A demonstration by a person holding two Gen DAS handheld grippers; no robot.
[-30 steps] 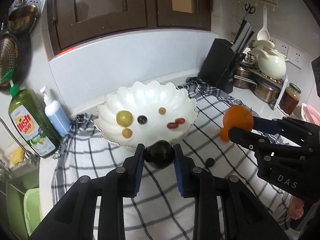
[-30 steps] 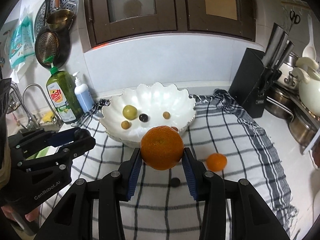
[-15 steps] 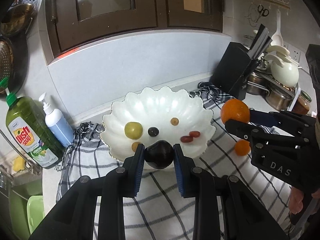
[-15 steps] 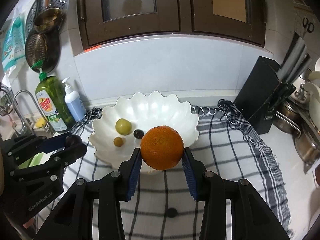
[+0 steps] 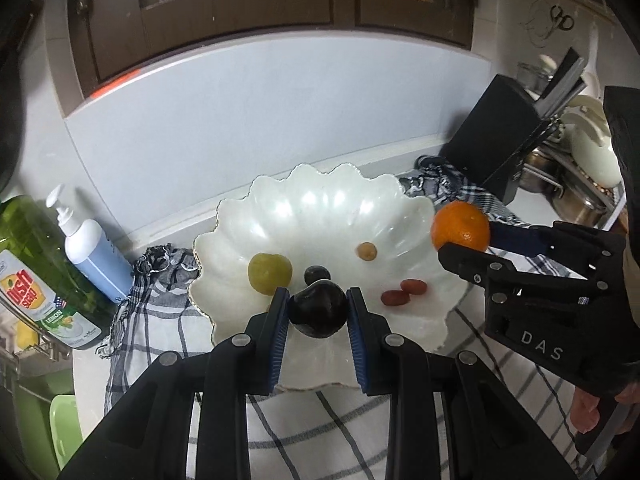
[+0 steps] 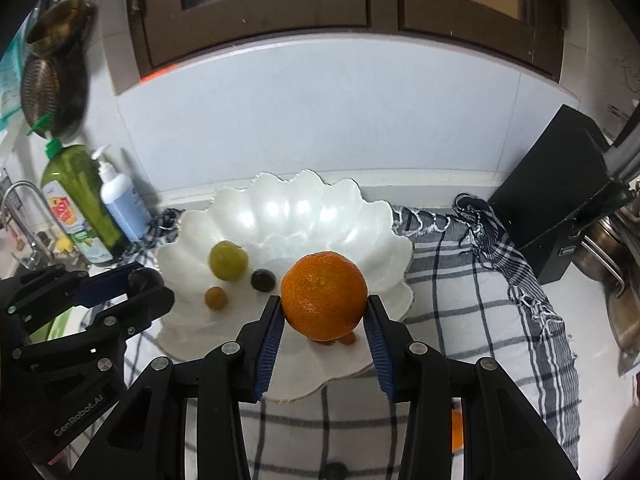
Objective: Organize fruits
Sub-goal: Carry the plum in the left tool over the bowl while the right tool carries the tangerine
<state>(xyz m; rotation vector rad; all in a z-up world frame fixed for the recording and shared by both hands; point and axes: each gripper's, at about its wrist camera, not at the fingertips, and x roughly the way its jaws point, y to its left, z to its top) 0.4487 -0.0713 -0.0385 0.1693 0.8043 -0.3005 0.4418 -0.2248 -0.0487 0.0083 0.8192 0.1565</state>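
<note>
A white scalloped bowl (image 5: 320,208) (image 6: 304,216) sits on a checked cloth. In it lie a green fruit (image 5: 269,273) (image 6: 228,260), a small dark grape (image 5: 317,273) (image 6: 263,279), a tan grape (image 5: 366,251) (image 6: 216,298) and two red grapes (image 5: 402,292). My left gripper (image 5: 318,310) is shut on a dark plum (image 5: 318,310) over the bowl's near edge. My right gripper (image 6: 324,308) is shut on an orange (image 6: 324,295) (image 5: 460,231) above the bowl's near right part. Each gripper shows side-on in the other's view.
A green dish soap bottle (image 6: 76,200) and a blue pump bottle (image 6: 120,204) stand left of the bowl. A black knife block (image 6: 560,200) stands at the right, with pots behind. Another orange (image 6: 456,430) and a dark grape (image 6: 334,471) lie on the cloth (image 6: 480,320) near me.
Both grippers have moved forward from above the cloth to over the bowl, each still holding its fruit. The bowl looks larger and closer.
</note>
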